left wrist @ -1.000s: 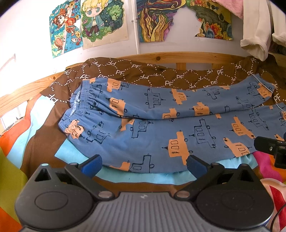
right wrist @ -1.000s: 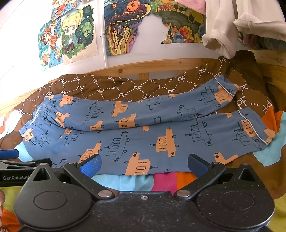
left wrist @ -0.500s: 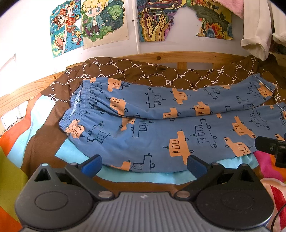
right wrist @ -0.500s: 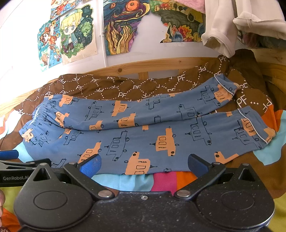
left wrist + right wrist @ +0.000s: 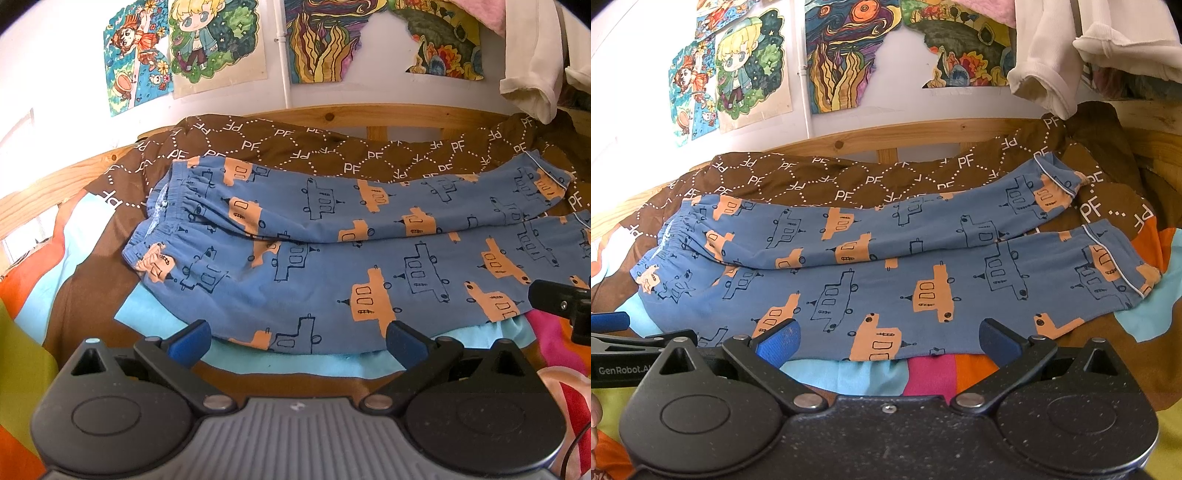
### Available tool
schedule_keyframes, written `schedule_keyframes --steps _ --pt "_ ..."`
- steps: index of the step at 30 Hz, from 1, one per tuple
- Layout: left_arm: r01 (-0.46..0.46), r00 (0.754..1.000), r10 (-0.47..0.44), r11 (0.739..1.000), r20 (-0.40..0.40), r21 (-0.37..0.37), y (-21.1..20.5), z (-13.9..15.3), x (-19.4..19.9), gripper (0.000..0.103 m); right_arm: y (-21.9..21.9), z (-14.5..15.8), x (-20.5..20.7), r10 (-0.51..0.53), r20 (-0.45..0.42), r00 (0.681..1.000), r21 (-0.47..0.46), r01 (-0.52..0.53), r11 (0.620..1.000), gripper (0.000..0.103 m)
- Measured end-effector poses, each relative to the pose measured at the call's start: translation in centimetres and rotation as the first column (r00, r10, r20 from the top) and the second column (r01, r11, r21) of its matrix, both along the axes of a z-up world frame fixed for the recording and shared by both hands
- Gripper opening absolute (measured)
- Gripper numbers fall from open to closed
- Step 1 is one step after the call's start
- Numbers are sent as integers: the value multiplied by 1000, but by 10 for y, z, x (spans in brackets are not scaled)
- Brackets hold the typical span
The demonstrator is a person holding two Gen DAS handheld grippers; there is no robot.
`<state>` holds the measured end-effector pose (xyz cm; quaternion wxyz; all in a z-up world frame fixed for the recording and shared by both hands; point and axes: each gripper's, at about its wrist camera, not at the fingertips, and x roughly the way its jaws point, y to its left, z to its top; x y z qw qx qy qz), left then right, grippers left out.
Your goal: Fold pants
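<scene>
I take the pants (image 5: 332, 258) as my landmark: blue cloth printed with orange and outlined boats, spread flat and lengthwise across the bed, elastic waistband to the left, both cuffs with white piping to the right. The far leg lies partly over the near one along the middle.

Under the pants is the bedspread (image 5: 92, 295), patched in brown, light blue, orange, pink and yellow-green. Behind the pants a brown quilt (image 5: 849, 177) carries a dotted white lattice with the letters "PF" repeated in each cell. Behind that runs a wooden bed rail (image 5: 369, 110), and above it the white wall holds coloured drawings (image 5: 214, 40) of cartoon children and swirling plants. A cream garment (image 5: 1045, 62) hangs above the cuff end of the pants.

My left gripper (image 5: 297, 338) sits just short of the near edge of the pants, toward the waistband half, its blue-padded fingers spread wide with nothing between them. My right gripper (image 5: 888, 339) is at the same near edge, toward the cuff half, spread just as wide and holding nothing; its pads (image 5: 777, 341) overlap the hem in view, though I cannot tell whether they touch it. On the left gripper's body, seen from the right wrist, I read "GenRobot.AI", the end cut off.
</scene>
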<state>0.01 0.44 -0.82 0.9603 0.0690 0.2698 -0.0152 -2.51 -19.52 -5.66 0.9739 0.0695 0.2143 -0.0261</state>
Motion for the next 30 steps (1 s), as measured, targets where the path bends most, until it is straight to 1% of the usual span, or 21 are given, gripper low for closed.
schedule_keyframes --steps 8,12,18,21,26,30 --pt "1 1000 -1 1000 -4 -1 0 0 0 103 0 0 0 0 0 1000 -1 0 1000 102" --pt "12 1000 -12 1000 -13 -23 2 -2 0 103 1 -1 0 2 -7 1000 -7 -2 1000 102" --pt "6 1000 -7 1000 -23 -27 1 -3 4 103 4 -1 1 0 -21 1000 -27 -1 1000 102" --pt "17 1000 -18 999 -19 -29 -1 -3 6 103 5 -1 2 -3 -19 1000 -45 2 999 102" --pt "26 999 -28 994 -19 -102 1 0 16 103 3 5 2 3 -8 1000 -45 -3 999 102" --pt "39 999 -42 991 -26 -130 6 6 31 103 -6 19 7 9 19 1000 -21 -9 1000 102"
